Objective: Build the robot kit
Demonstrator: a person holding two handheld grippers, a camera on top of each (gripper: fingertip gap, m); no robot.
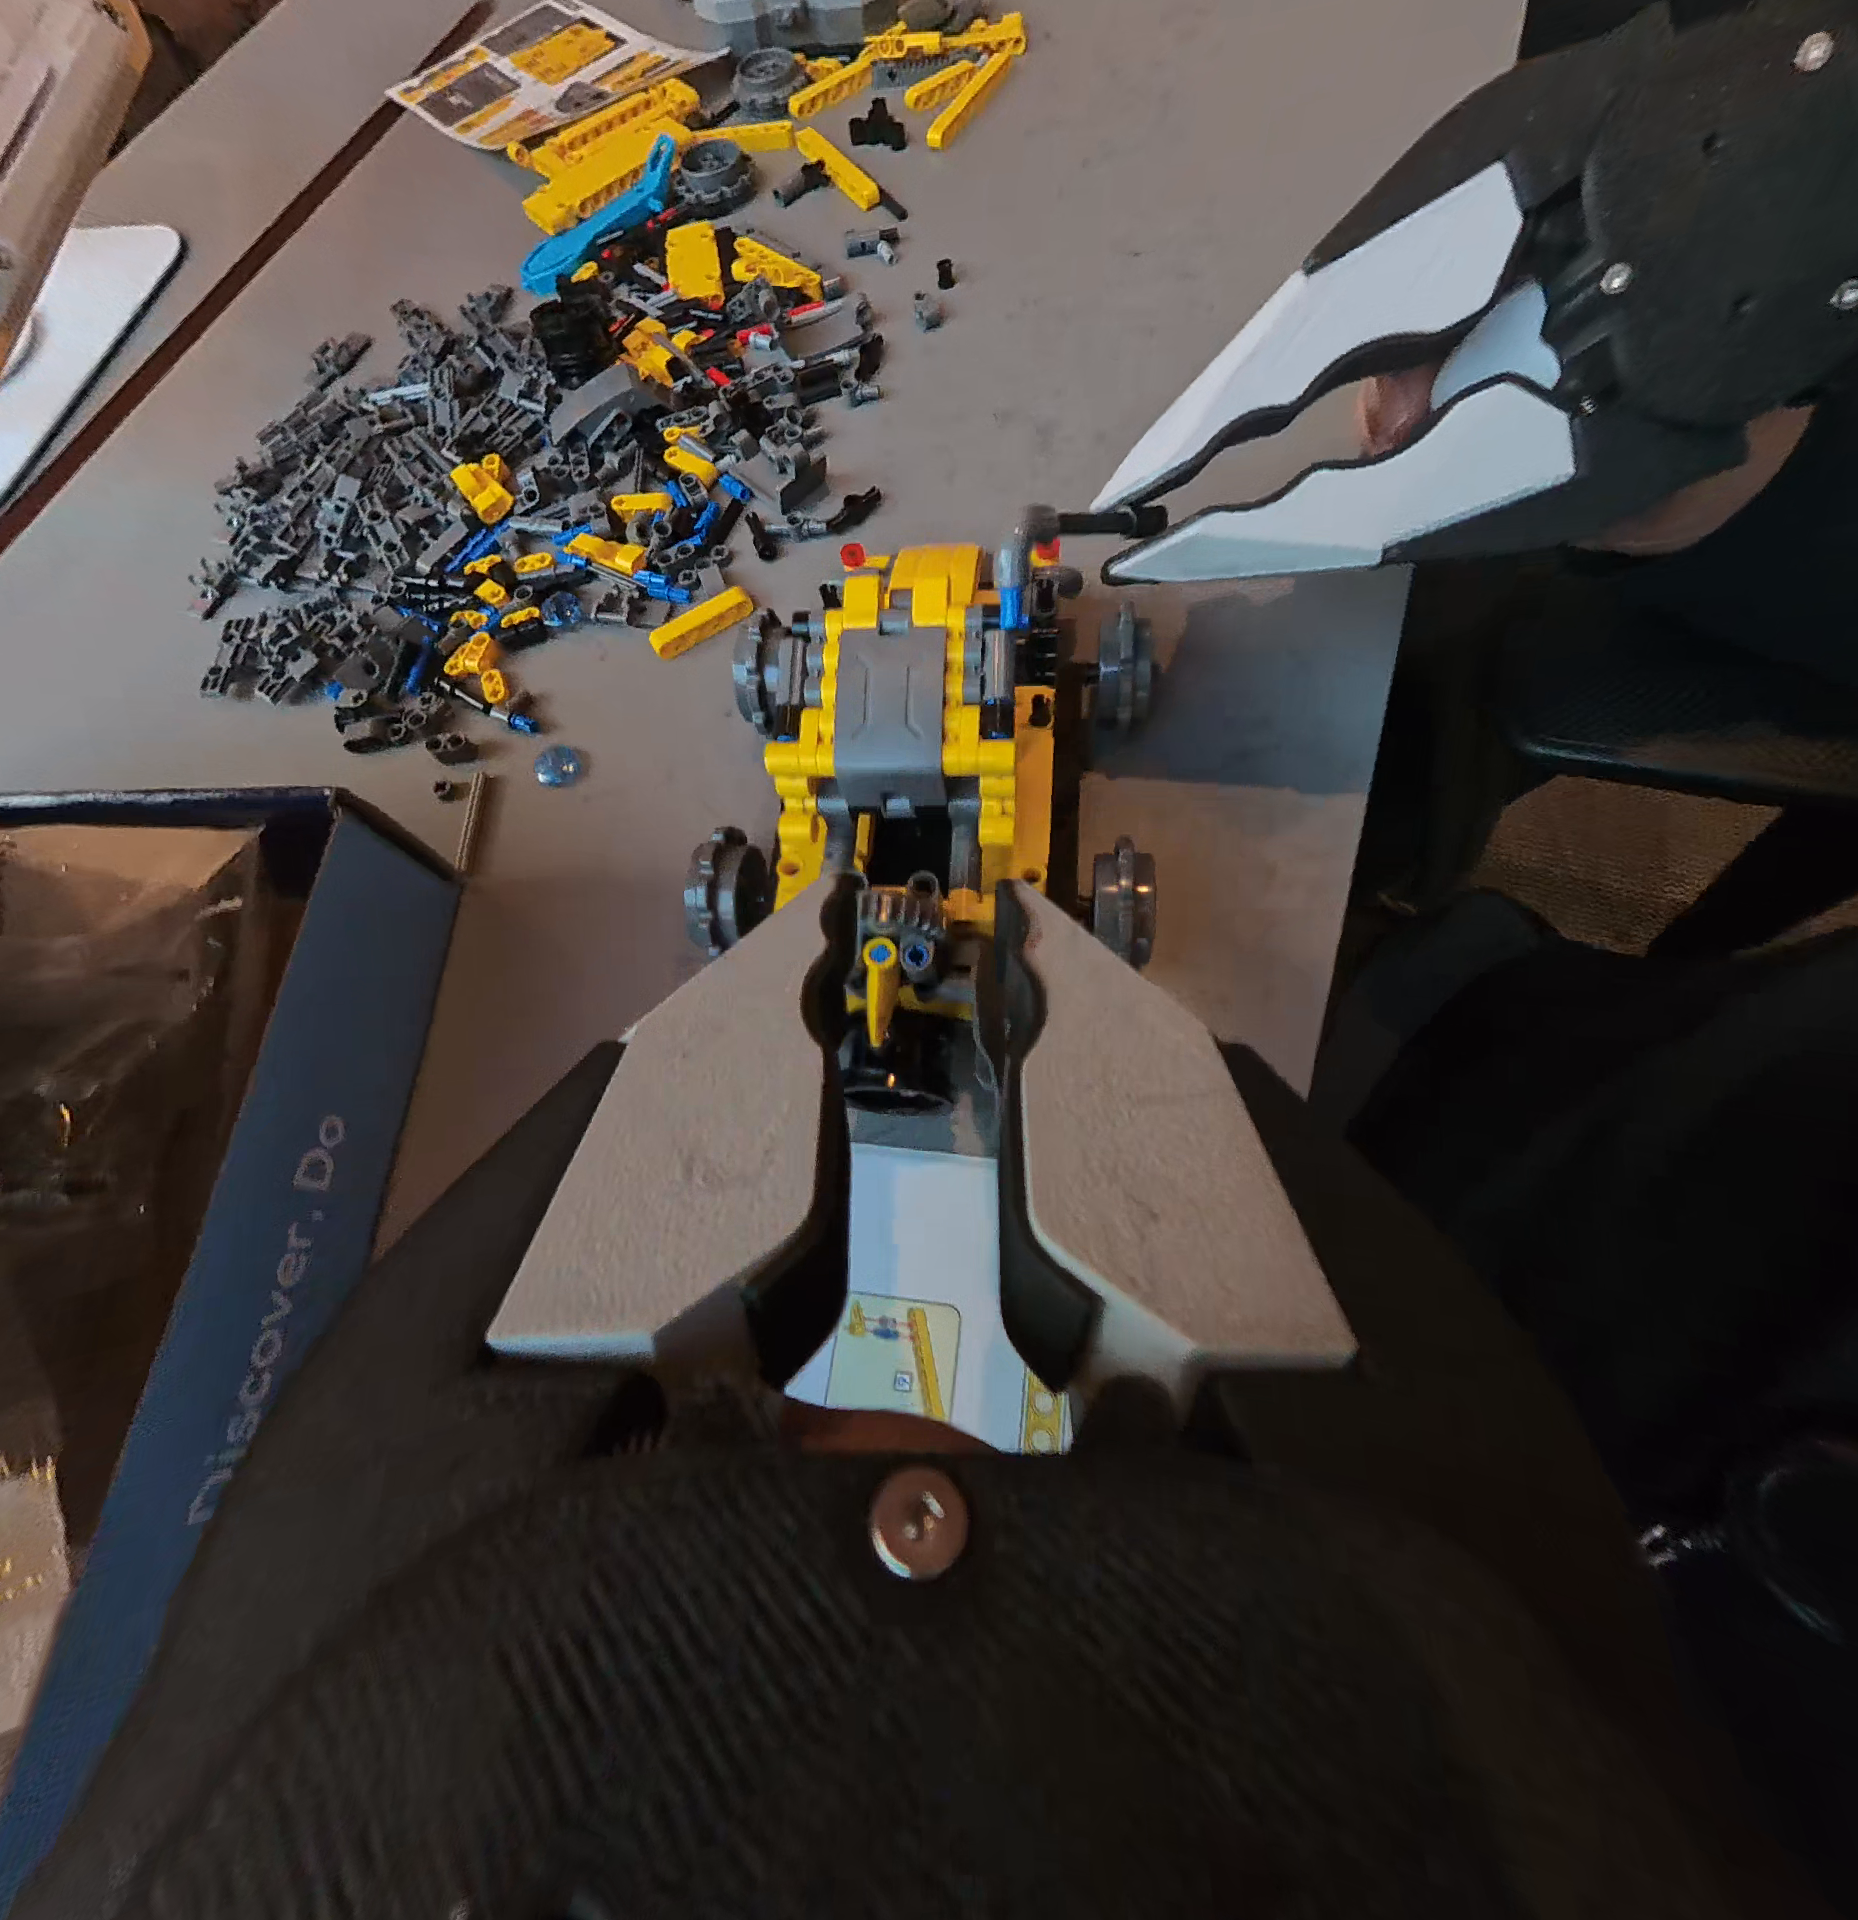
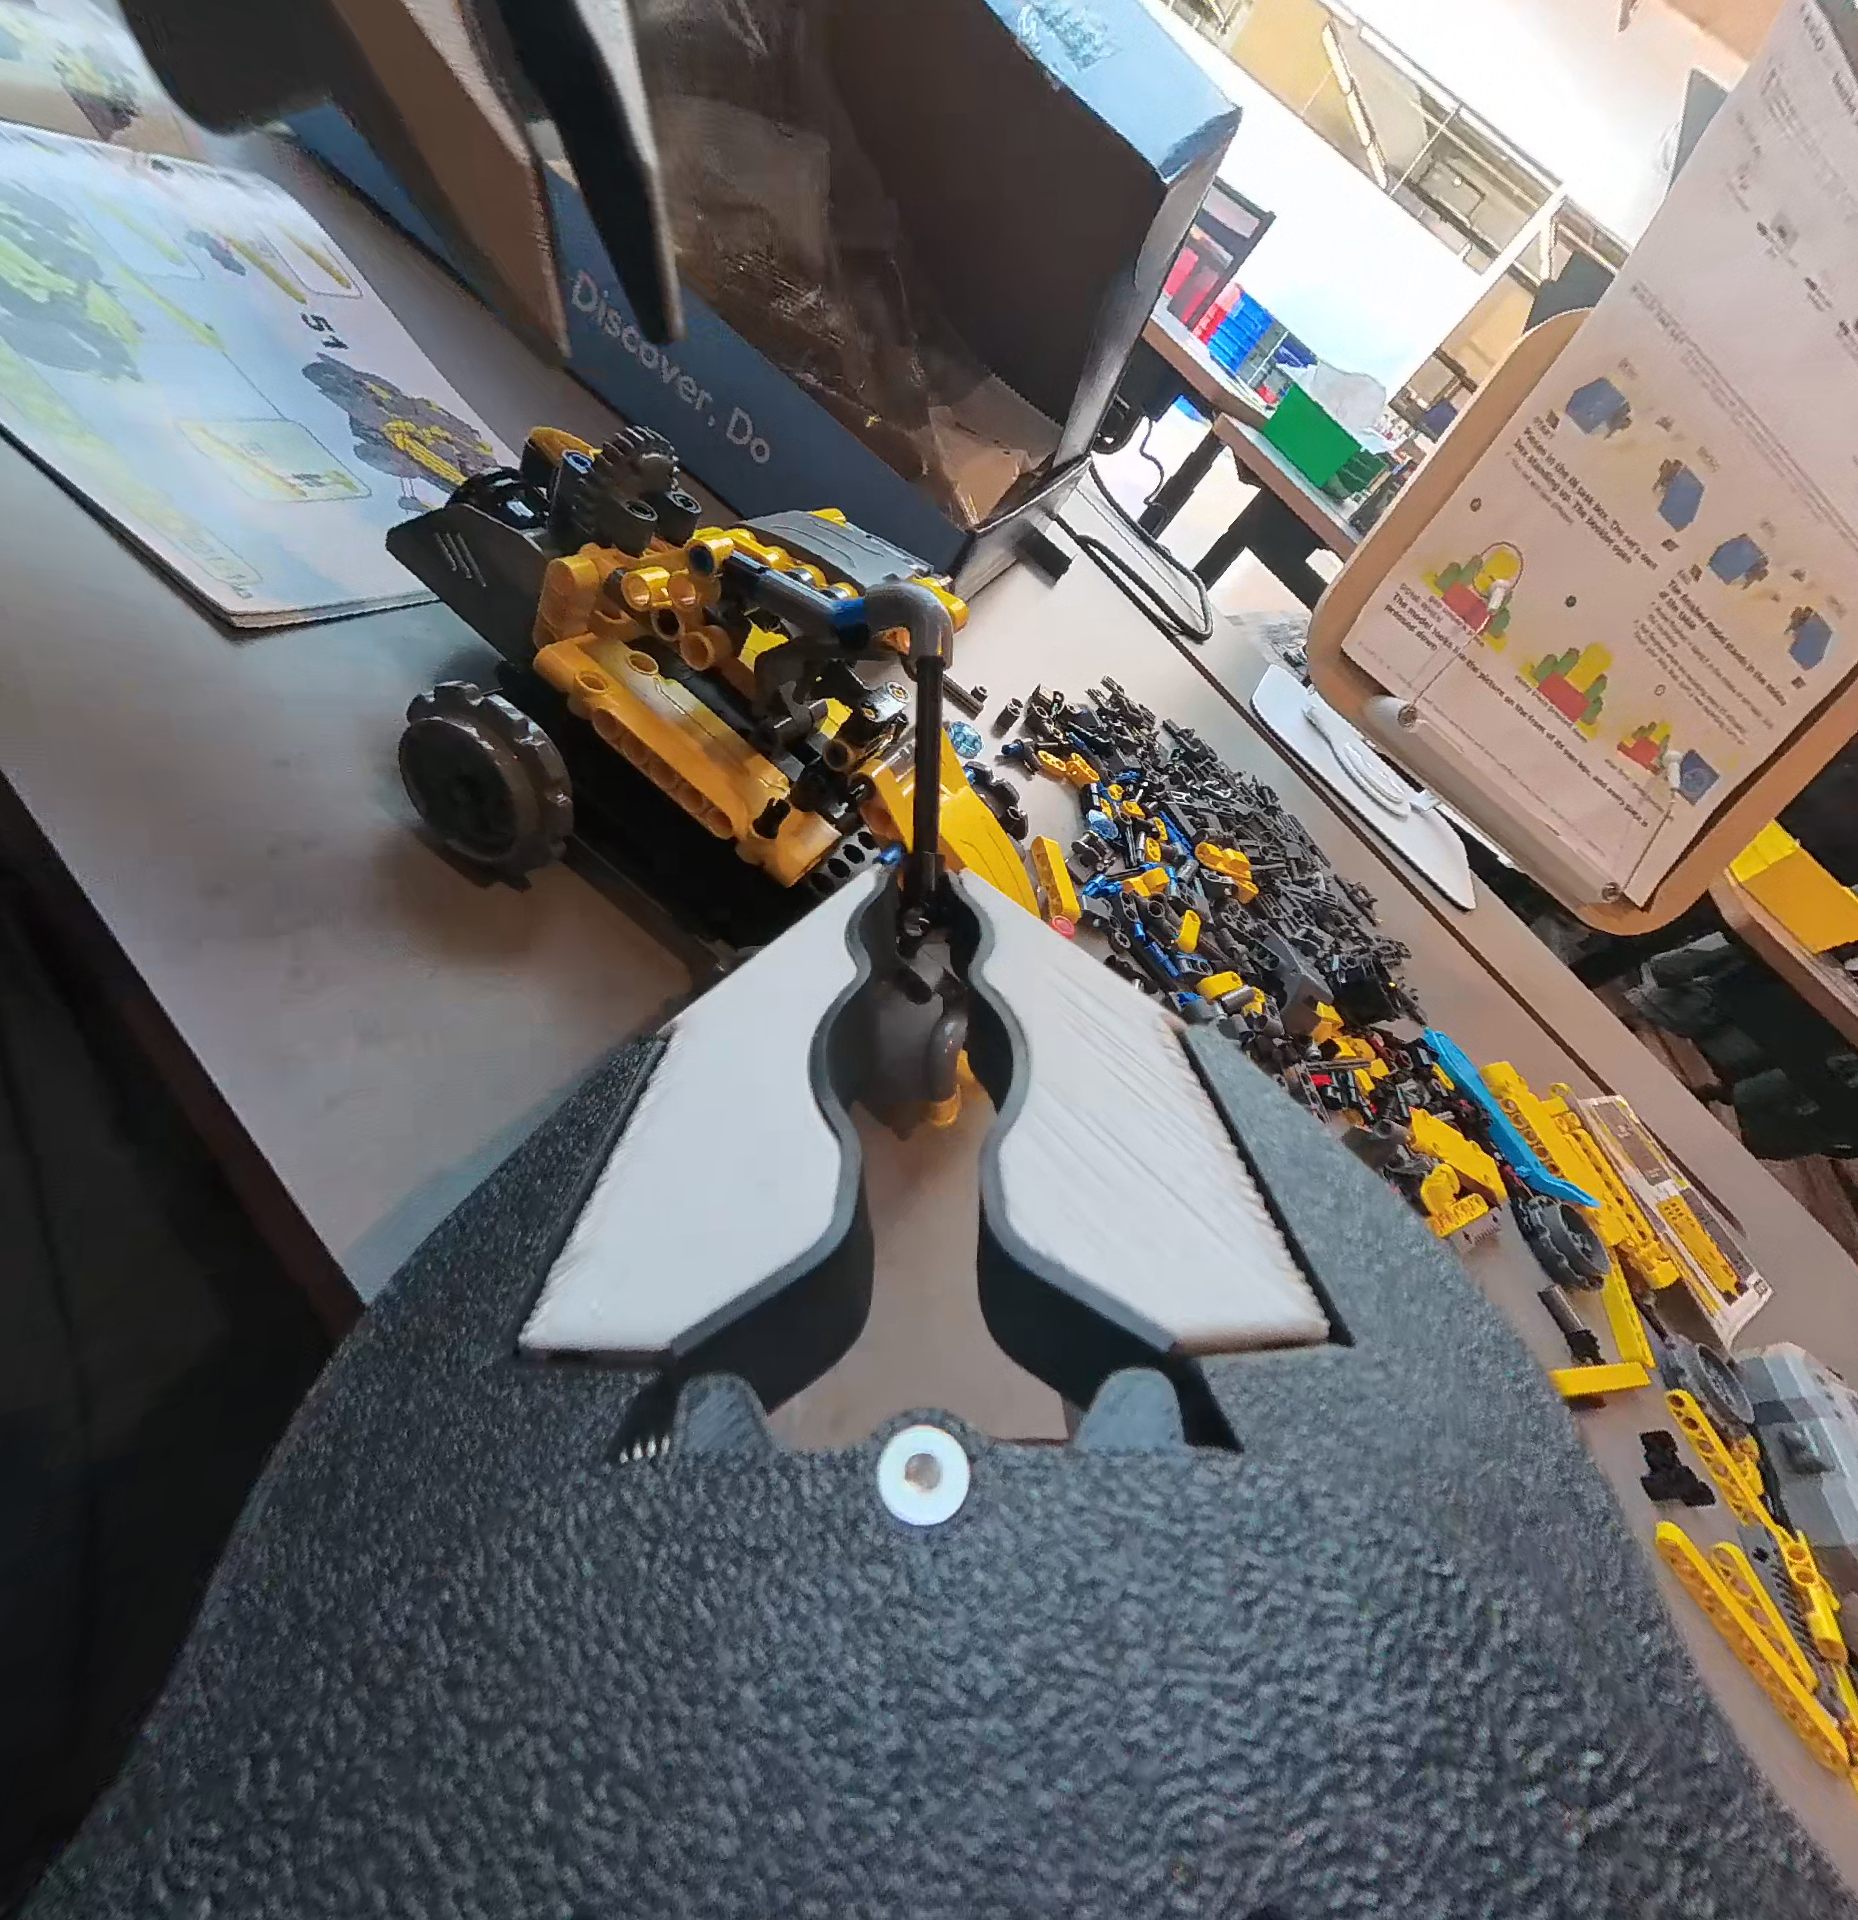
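Observation:
A yellow and grey toy vehicle model (image 1: 904, 707) with dark grey wheels stands on the grey table. My left gripper (image 1: 925, 909) is shut around its near end, by a small black gear. My right gripper (image 2: 920, 883) is shut on a thin black axle (image 2: 932, 769) that runs into a grey elbow piece (image 2: 909, 603) on the model (image 2: 676, 665). In the left wrist view the right gripper (image 1: 1107, 540) comes in from the upper right, holding the axle (image 1: 1096, 514) level at the model's far end. The left gripper also shows at the top of the right wrist view (image 2: 613, 156).
A pile of loose black, grey, yellow and blue parts (image 1: 509, 499) lies left of the model. Yellow beams (image 1: 800, 114) lie farther off. A dark blue open box (image 1: 281, 1143) stands at near left. An open instruction booklet (image 2: 156, 343) lies by the model. The table edge (image 1: 1361, 831) runs close on the right. The left gripper's tips are roughly 12 centimetres from the right gripper's.

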